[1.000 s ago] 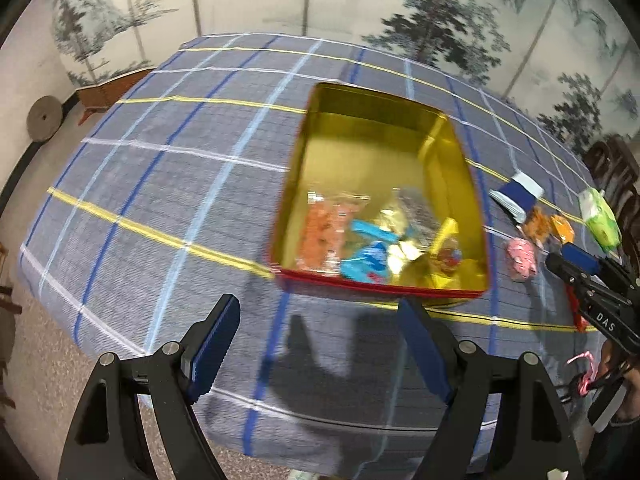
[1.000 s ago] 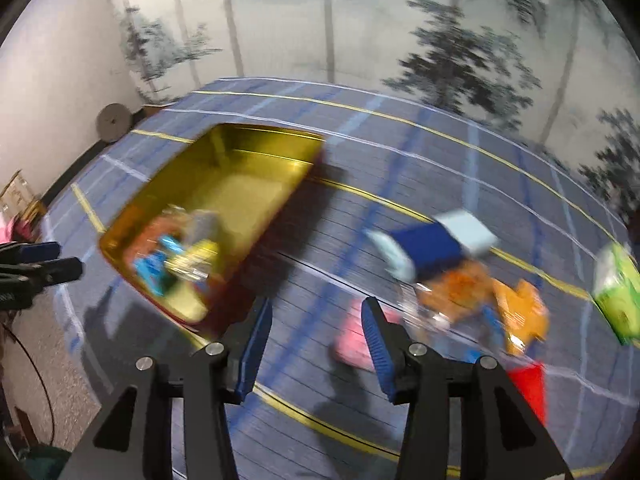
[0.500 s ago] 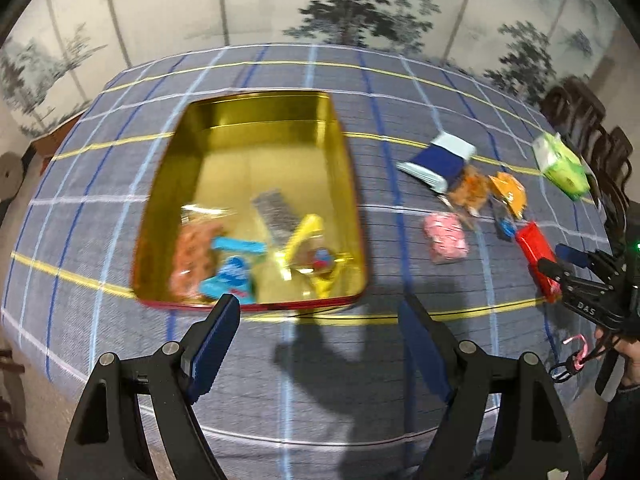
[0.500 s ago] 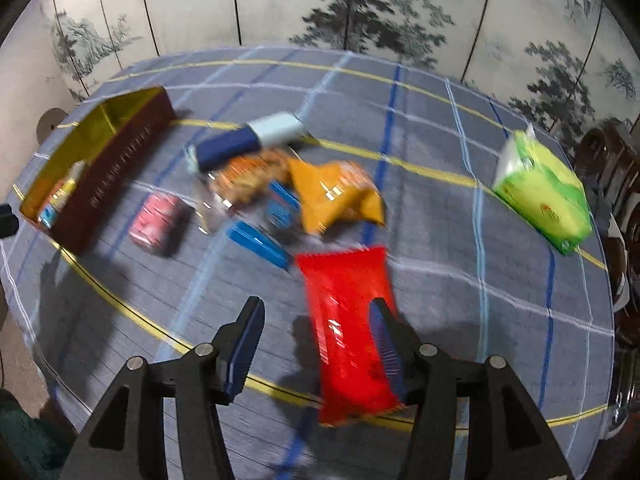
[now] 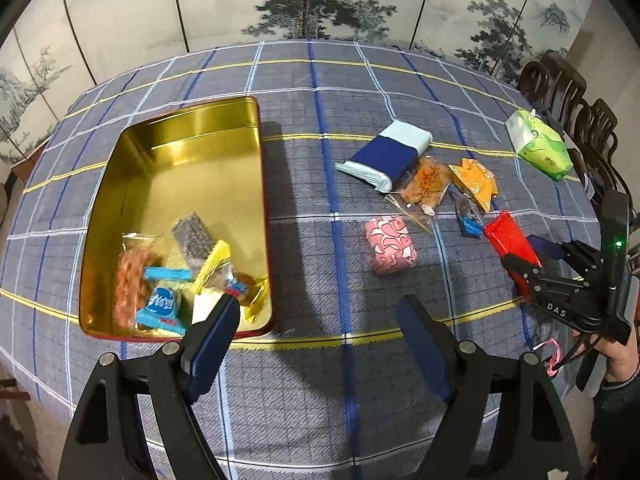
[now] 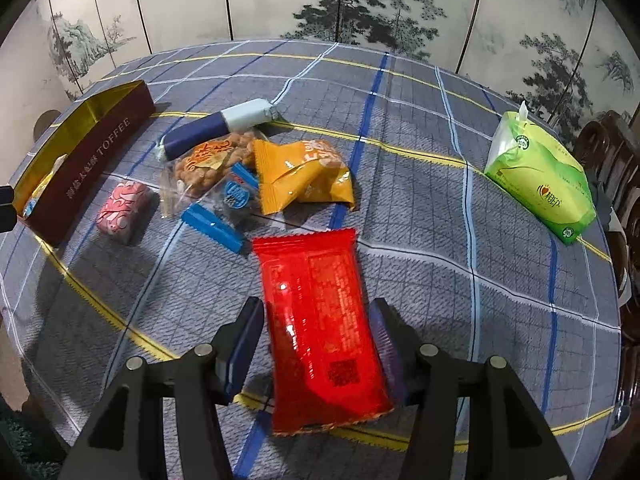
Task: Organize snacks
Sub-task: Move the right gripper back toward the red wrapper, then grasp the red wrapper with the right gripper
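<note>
Plaid-clothed table (image 6: pixel 420 128): several snacks sit in your tin (image 5: pixel 180 184); six remain outside. Right hand-held gripper (image 6: pixel 318 332) spread, straddling red packet (image 6: pixel 320 320); left hand-held gripper (image 5: pixel 320 324) spread, empty.

Glossy gold metal lines the toffee tin (image 5: pixel 192 152). The red snack packet (image 6: pixel 320 320) is shiny plastic film. Matt woven checked cloth (image 5: pixel 360 88) covers the counter.
</note>
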`<state>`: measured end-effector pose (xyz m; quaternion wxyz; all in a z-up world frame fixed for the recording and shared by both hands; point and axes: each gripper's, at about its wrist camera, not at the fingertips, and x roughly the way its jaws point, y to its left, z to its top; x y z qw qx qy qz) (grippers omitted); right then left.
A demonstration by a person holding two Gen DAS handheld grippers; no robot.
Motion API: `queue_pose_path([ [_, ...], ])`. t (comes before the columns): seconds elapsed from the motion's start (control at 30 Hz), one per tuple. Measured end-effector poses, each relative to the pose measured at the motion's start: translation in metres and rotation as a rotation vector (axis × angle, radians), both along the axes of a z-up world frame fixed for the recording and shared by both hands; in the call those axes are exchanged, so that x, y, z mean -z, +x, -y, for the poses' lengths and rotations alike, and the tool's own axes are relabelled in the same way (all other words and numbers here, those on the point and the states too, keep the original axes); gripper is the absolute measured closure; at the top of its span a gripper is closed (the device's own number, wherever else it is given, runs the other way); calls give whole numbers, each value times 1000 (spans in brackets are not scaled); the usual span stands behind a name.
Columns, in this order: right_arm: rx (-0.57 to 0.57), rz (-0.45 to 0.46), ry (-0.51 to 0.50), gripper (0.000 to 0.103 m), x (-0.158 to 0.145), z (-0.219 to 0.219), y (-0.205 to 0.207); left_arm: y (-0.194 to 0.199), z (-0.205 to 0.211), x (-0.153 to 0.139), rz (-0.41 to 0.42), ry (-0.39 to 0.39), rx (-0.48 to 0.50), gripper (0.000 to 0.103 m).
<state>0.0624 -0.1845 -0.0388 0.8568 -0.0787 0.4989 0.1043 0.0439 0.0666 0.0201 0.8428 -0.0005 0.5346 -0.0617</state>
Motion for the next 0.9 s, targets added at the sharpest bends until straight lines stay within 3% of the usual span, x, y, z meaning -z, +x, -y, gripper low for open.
queue_pose_path([
  [0.23,-2,-7,25,47,8,4,-2,8,14,7,-17,-3,15,25],
  [0.43,23,21,47,56,7,9,-4,15,23,8,-20,-40,29,25],
  [0.9,174,106,23,56,11,30,21,32,45,21,-23,-48,45,25],
])
